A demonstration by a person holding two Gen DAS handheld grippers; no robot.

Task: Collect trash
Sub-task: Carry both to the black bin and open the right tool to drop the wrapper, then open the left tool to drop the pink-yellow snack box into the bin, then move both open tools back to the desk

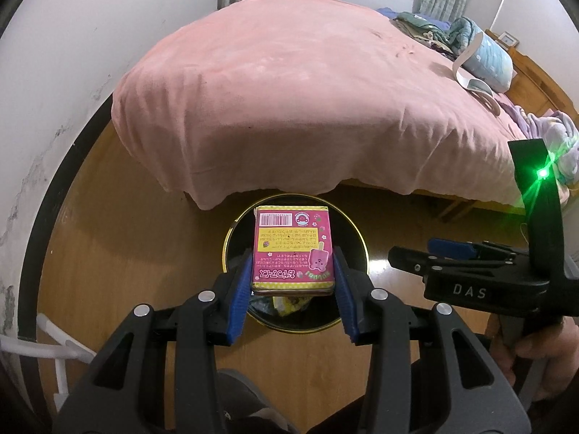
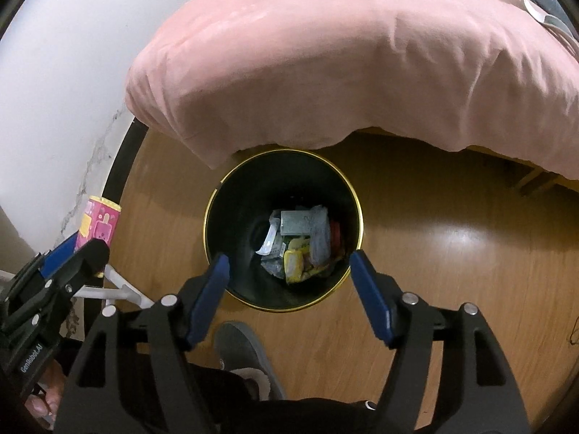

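Two grippers are hovering over the bin: left gripper clamping the pink ice-pop box, right gripper gaping empty; releasing off-center risks rim-bouncing.

One pink rectangular cardboard snack box. One round black waste bin with a gold rim. Two black handheld grippers with blue finger pads: left gripper, right gripper. One bed with a pink fabric cover. One grey slipper.
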